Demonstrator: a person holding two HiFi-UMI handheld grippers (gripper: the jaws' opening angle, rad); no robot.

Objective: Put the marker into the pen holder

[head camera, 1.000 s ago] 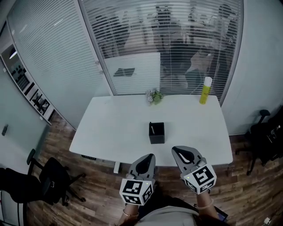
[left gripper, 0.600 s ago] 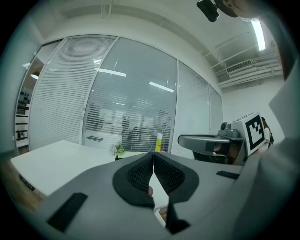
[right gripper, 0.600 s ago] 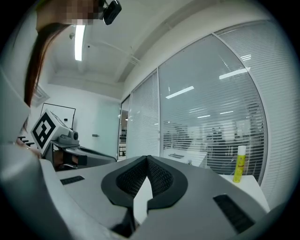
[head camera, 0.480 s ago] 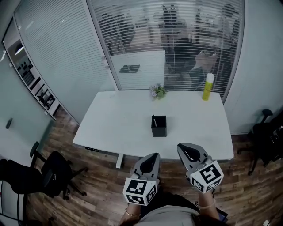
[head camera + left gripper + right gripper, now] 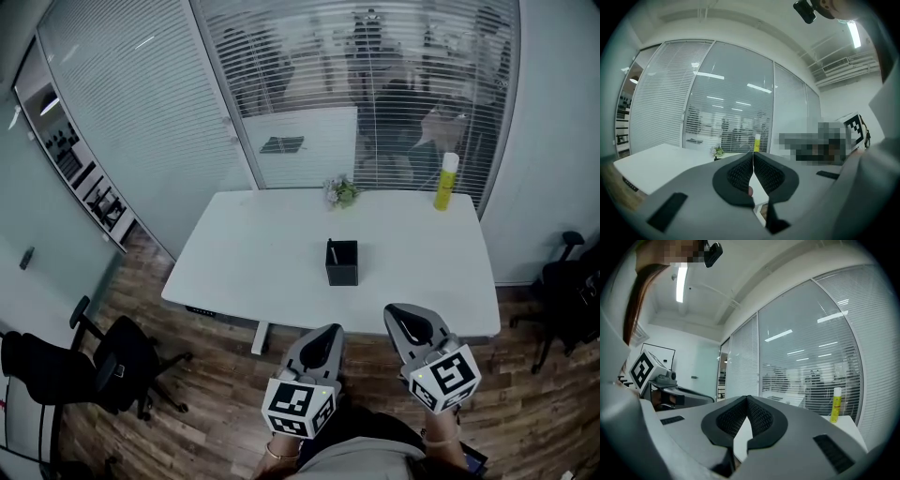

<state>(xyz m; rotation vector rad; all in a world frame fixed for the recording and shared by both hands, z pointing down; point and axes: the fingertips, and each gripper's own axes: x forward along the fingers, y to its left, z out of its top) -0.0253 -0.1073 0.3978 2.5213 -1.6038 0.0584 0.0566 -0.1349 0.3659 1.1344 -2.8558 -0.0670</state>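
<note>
finding one: the pen holder [image 5: 342, 264] stands upright near the middle of the white table [image 5: 253, 253]. a thin dark stick, which we take for the marker [image 5: 331, 252], stands inside it at its left side, its top just above the rim. we judge the task done or all but done.

finding two: the left gripper [image 5: 328, 331] and the right gripper [image 5: 394, 310] both hang on the near side of the pen holder, well apart from it, off the table's edge. the left gripper view shows its jaws pressed together tip to tip with nothing between them. the right gripper view shows the same: pads meeting, nothing held.

finding three: beyond the pen holder stand a small plant [image 5: 341, 192] and, off to the far right of it, a yellow bottle [image 5: 446, 181], both well apart from it.

risks: the pen holder looks light and stands free. a fresh reach with the jaws pressed together could strike its wall and tip or slide it, spilling the marker. a knock on the marker's projecting top could lever it out. we see nothing near the pen holder to snag on.
</note>
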